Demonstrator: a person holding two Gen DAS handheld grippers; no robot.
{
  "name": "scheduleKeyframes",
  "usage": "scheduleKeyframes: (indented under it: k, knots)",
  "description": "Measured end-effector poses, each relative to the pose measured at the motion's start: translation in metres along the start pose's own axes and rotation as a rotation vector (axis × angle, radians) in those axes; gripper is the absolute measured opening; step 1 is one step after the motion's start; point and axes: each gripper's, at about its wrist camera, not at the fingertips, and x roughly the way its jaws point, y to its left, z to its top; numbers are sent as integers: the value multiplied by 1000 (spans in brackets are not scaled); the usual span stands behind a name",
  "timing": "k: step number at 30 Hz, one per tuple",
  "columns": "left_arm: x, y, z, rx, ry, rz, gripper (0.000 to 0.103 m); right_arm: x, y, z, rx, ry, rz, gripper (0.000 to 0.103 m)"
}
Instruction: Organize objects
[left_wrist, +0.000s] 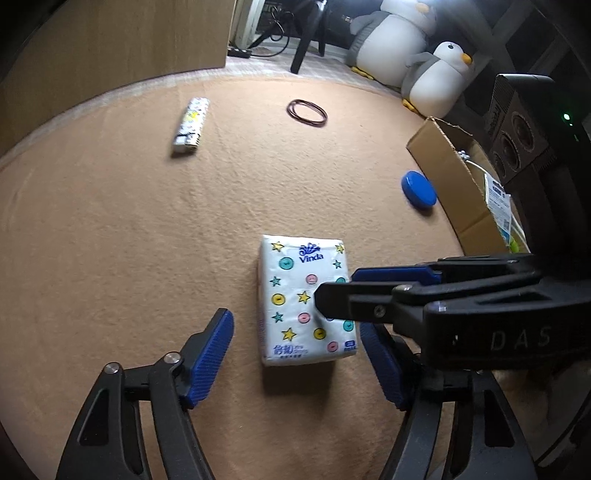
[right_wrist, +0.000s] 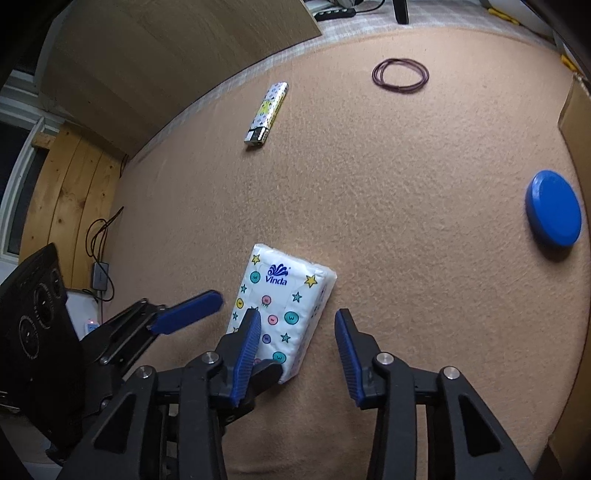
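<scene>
Both grippers tilt steeply down over the tan felt-covered desk (right_wrist: 406, 221). In the right wrist view, the left gripper (right_wrist: 236, 332) reaches in from the lower left, its fingers spread either side of the white star-printed Vinda tissue pack (right_wrist: 284, 306), lower centre. The right gripper (right_wrist: 297, 354) is spread apart, its left finger (right_wrist: 245, 350) over the pack, the other clear on the desk.

A tan carpet (right_wrist: 388, 184) covers the floor. On it lie a tissue pack (right_wrist: 284, 295), a lighter (right_wrist: 266, 112), a blue lid (right_wrist: 553, 208) and looped rubber bands (right_wrist: 400, 76).
</scene>
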Motion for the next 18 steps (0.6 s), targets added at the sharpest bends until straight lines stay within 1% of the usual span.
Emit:
scheduleKeyframes:
  k: [2,4,11,16,18]
  knots:
    - [2,0,0,-3,6,-19,63,2,1,-1,-2,8,9,32]
    - [6,-1,0,-3,17,-37,58,5,1,0,-3,19,18,29]
    - [2,-6,-2,-5,1,-41,55,3,2,-2,-7,10,28,28]
    - [-12,-23,2,21,-30,-34,55,-14,2,-1,-7,-12,38,28]
    - [-17,-35,7,46,-44,-35,55,-26,0,-2,-8,-29,37,28]
